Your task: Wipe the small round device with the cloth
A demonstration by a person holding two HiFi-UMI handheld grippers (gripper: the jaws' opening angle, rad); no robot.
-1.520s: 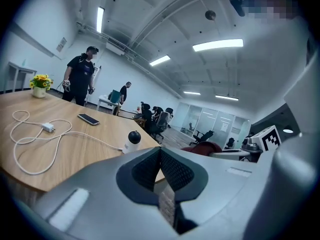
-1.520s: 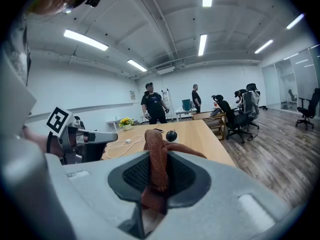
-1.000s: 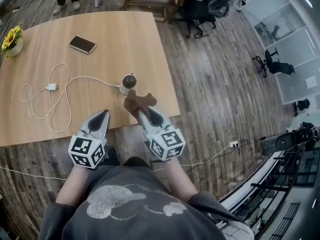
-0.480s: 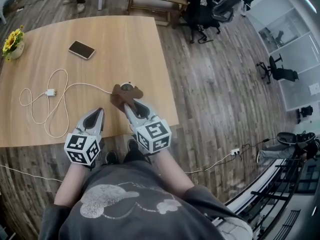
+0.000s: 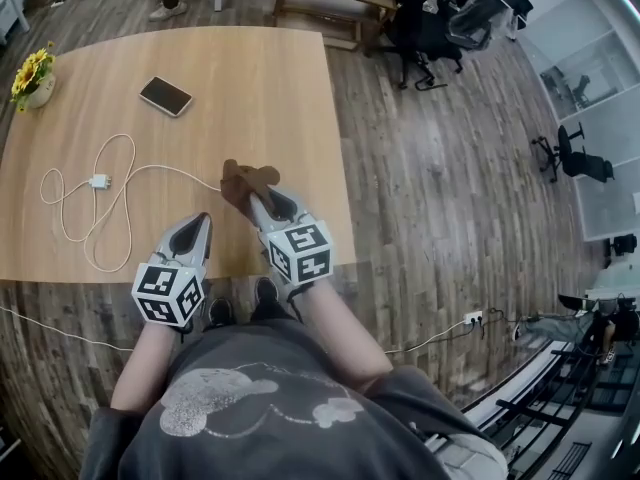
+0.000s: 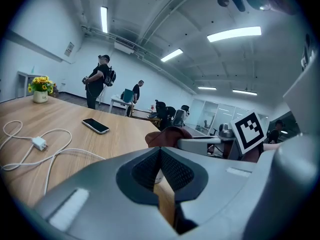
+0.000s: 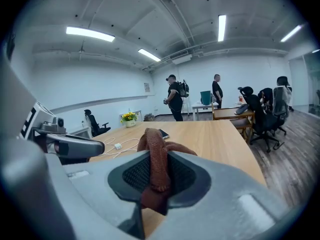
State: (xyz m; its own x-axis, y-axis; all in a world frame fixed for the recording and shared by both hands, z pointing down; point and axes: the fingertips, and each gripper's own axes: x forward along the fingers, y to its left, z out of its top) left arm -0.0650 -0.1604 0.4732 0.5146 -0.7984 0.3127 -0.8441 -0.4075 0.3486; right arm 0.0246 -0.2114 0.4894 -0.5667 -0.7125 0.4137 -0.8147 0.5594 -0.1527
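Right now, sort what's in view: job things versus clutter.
Job: cloth, clamped in right gripper; device, unseen, likely under the cloth.
Lying about: phone; cable; flowers.

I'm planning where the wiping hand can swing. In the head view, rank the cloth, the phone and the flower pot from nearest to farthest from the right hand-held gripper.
1. cloth: clamped in the jaws of the right hand-held gripper, near the front edge of the table.
2. phone: farther up the table, to the left.
3. flower pot: far left corner.
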